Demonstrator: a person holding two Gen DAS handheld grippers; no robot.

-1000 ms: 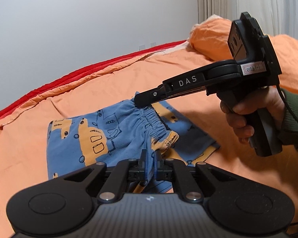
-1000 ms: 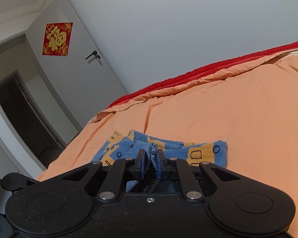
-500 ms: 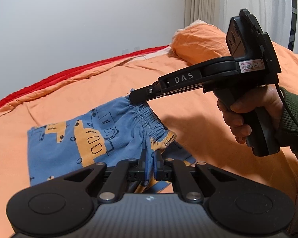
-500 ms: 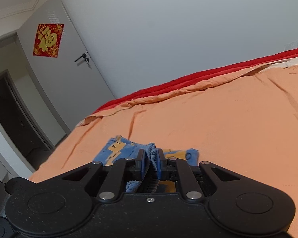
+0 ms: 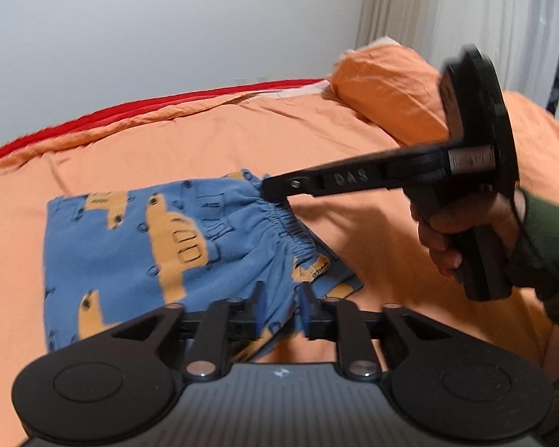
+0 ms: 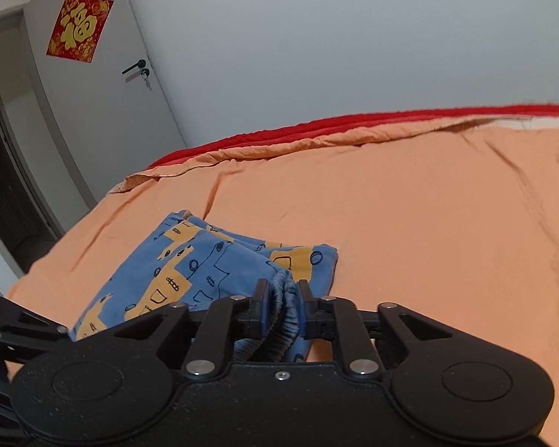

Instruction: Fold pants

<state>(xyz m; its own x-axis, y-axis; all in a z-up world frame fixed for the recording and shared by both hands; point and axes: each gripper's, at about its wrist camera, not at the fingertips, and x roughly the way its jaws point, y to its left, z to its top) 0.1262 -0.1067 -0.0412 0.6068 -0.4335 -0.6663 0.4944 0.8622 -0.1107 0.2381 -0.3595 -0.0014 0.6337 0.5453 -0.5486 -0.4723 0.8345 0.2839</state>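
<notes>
The letters "DAS" stand in pale print on the side of the right gripper (image 5: pixel 275 190) (blurred but legible), and a red diamond sign (image 6: pixel 79 29) on the door (image 6: pixel 104 111) bears the gold character "福".

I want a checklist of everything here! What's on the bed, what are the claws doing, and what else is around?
Surface: orange bedsheet, wrinkled, with a red blanket along its far edge.
Job's things: blue pants with an orange print, folded, lying on the sheet.
Clutter: orange pillow near the curtain.
Claws: left claw opening, pants fabric between its fingers; right claw opening, the bunched waistband between its fingers, held by a hand in a green sleeve.
Cables: nothing seen.
Surroundings: white wall, grey door with a red and gold decoration, pale curtain.
</notes>
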